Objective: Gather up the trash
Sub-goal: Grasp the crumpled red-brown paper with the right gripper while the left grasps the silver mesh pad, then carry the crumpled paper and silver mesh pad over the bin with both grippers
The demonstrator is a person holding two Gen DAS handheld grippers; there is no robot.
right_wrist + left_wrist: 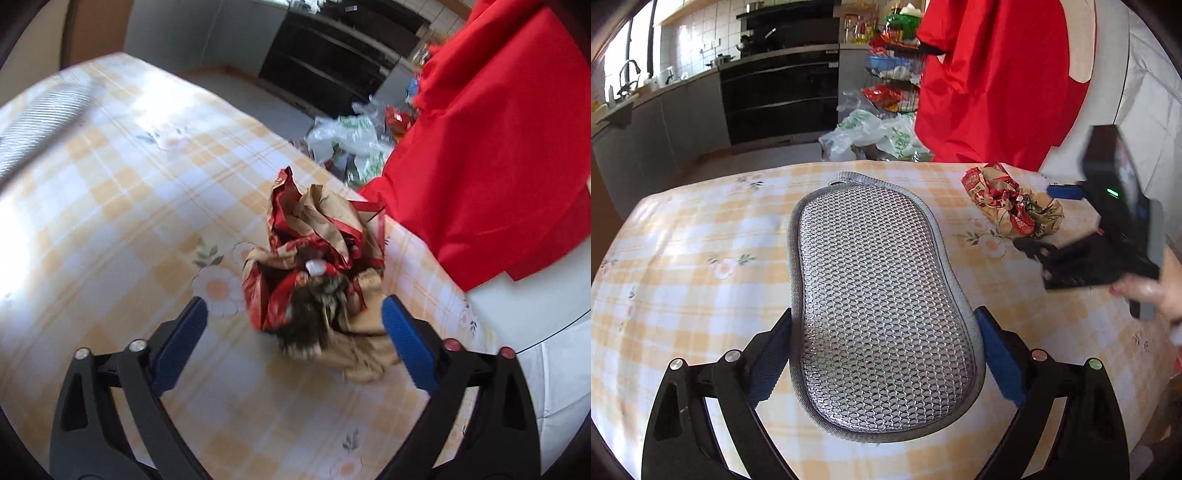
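Two grippers, both spread wide. Left gripper [882,350]: straddles mesh scrubbing pad [879,302] on checked tablecloth [701,240], pads seemingly just beside it, perhaps for steadying. Right gripper [295,343]: brackets crumpled wrapper [317,280], nothing clamped; blur hides contact.

Bench [701,229] covered in a yellow-and-white check cloth with small flower prints. Two items lie directly on it. Grey mesh scrubbing pad [879,295]: lies flat, its near end between the left gripper's fingers [768,362]. Crumpled red-and-tan wrapper [317,280]: lies near the bench's far edge, its near end between the right gripper's fingers [406,347].
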